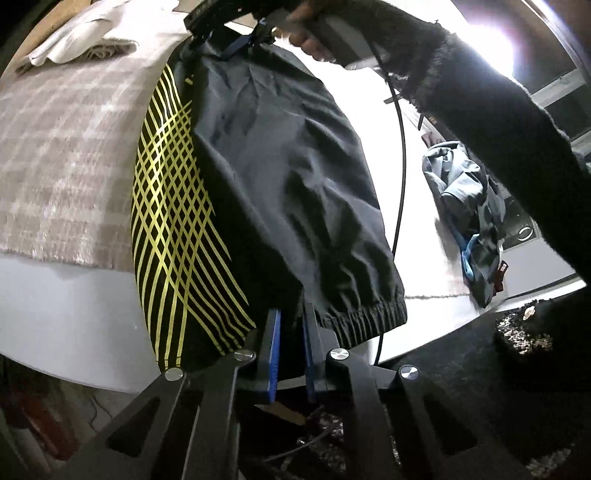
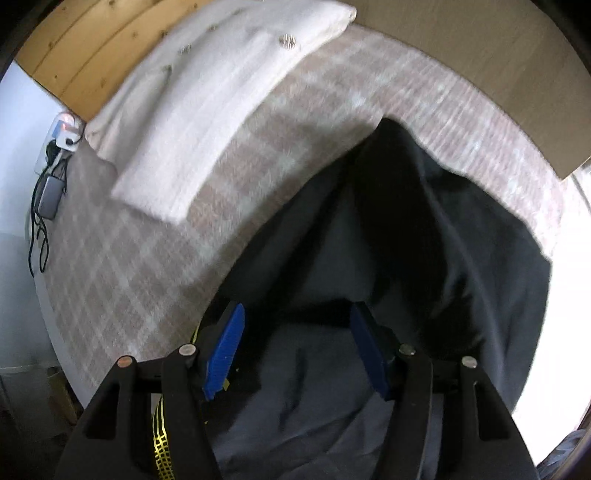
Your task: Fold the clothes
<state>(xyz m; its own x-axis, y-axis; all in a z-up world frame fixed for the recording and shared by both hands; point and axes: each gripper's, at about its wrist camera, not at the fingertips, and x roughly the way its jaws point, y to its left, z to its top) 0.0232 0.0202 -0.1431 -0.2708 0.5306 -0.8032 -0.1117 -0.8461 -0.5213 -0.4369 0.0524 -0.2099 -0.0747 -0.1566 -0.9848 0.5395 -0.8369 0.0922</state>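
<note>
The left gripper (image 1: 291, 325) is clenched on the shorts (image 1: 277, 184): its two blue pads (image 1: 274, 354) stand close together and pinch the cloth beside the elastic waistband (image 1: 365, 319). The shorts are dark, with a pattern of crossing yellow lines (image 1: 173, 221) along one side. They are stretched between the two grippers over a plaid blanket (image 1: 62, 155) and a white surface (image 1: 55, 314).

In the left wrist view the right gripper (image 1: 236, 33) is at the far end of the shorts, held by the right hand (image 1: 314, 33) in a dark sleeve (image 1: 498, 122). In its own view the right gripper (image 2: 297, 343) is released: its blue pads (image 2: 225, 350) stand well apart, with the dark cloth (image 2: 369, 240) lying between and below them.

A folded white garment (image 2: 221, 103) lies on the blanket (image 2: 110, 277) beyond the shorts. A heap of grey-blue clothes (image 1: 469, 214) lies on the white surface to the right. A black cable (image 1: 400, 166) hangs down from the right gripper
</note>
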